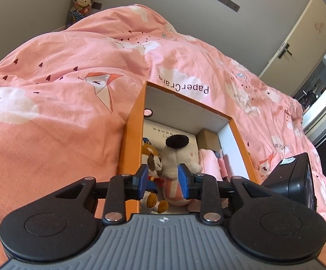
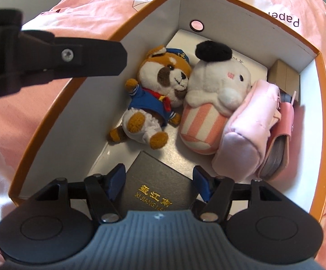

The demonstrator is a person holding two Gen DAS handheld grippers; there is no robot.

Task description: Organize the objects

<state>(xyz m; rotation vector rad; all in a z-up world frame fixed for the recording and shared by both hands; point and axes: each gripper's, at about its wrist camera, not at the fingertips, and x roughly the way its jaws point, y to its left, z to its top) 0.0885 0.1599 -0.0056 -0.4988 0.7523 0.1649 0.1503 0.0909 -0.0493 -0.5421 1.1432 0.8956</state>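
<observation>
An orange box (image 2: 57,103) with white inner walls lies on the pink bed; it also shows in the left wrist view (image 1: 129,139). Inside lie a brown sailor dog plush (image 2: 154,103), a white plush (image 2: 210,96) with a striped pink base, a pink pouch (image 2: 246,126), a pink wallet (image 2: 279,139), a small brown carton (image 2: 284,76) and a dark booklet (image 2: 156,184) with gold letters. My right gripper (image 2: 159,185) is open above the booklet, jaws either side of it, not closed on it. My left gripper (image 1: 163,178) is open over the box's near end, above the plush toys.
The pink patterned duvet (image 1: 73,103) surrounds the box and bulges high at the left. The left gripper's body (image 2: 50,58) reaches over the box's left wall. The right gripper's body (image 1: 293,180) is at the box's right. A door (image 1: 297,36) stands far right.
</observation>
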